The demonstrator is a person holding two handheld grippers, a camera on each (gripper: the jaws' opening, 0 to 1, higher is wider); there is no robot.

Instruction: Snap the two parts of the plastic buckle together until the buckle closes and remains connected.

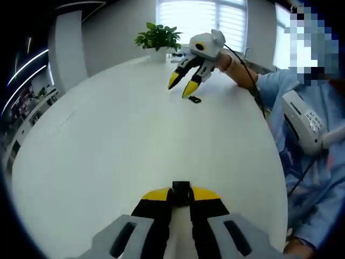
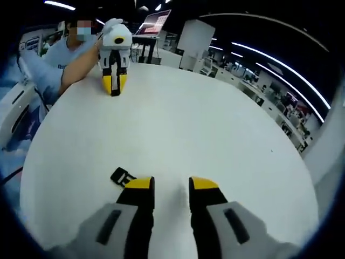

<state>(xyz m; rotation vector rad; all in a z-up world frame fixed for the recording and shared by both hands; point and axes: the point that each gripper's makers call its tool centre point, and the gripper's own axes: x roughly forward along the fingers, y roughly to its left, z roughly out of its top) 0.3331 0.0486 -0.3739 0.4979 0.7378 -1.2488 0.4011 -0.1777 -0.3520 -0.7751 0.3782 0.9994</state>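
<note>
One black buckle part (image 1: pixel 181 189) sits pinched between the yellow tips of my left gripper (image 1: pixel 181 195), which is shut on it just above the white table (image 1: pixel 108 140). Across the table, the other black buckle part (image 1: pixel 194 99) lies flat, with my right gripper (image 1: pixel 181 89) open just beside it. In the right gripper view, that part (image 2: pixel 121 176) lies on the table just left of the left jaw, outside the open right gripper (image 2: pixel 171 184). The left gripper (image 2: pixel 111 89) shows far off with its tips together.
The table is round and white (image 2: pixel 215 124). A potted green plant (image 1: pixel 157 38) stands at its far edge near a window. The person's blue sleeve (image 1: pixel 302 108) runs along one side of the table. Office desks and a screen (image 2: pixel 156 21) lie beyond.
</note>
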